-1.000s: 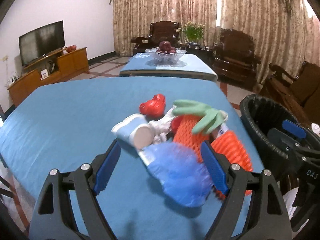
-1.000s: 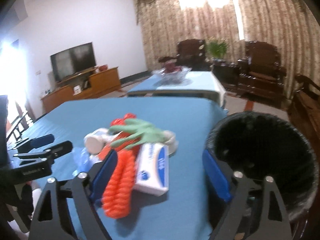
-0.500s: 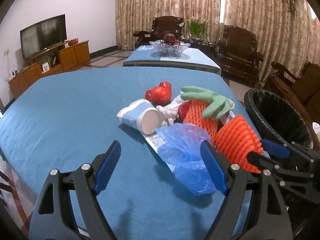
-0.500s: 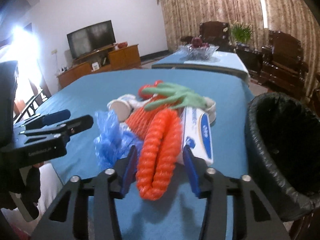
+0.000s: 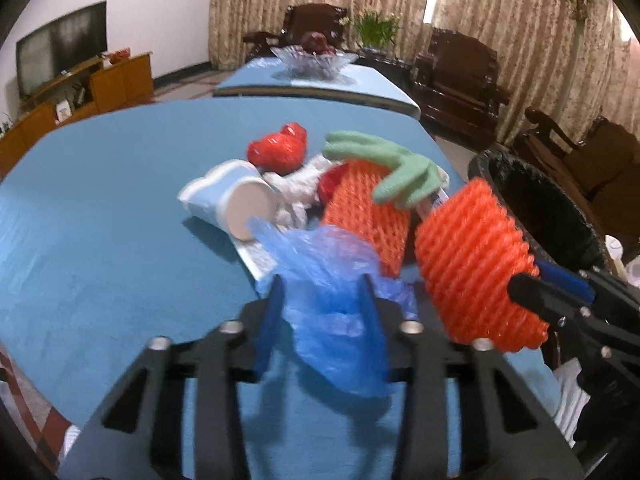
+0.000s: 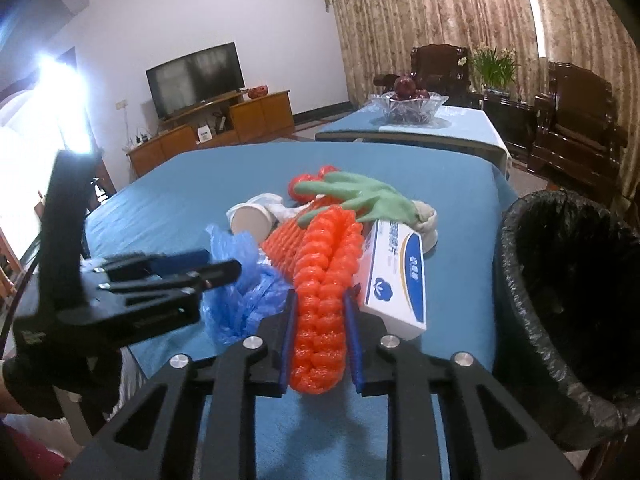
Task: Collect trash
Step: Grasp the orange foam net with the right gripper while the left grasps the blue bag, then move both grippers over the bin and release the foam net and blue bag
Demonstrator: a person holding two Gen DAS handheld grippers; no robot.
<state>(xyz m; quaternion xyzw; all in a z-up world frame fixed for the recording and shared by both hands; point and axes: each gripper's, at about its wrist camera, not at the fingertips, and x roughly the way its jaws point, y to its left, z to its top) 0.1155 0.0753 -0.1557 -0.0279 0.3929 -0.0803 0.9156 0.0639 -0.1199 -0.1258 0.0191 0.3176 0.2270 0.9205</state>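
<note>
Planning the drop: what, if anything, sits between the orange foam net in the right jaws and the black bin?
Nothing visible. The orange foam net is clamped in the right gripper; only bare blue tablecloth separates it from the open bin, with the white box beside it.

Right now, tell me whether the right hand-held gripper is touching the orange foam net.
Touching. The right wrist view shows the right hand-held gripper, jaws just closing, with both blue pads pressed against the sides of the orange foam net.
</note>
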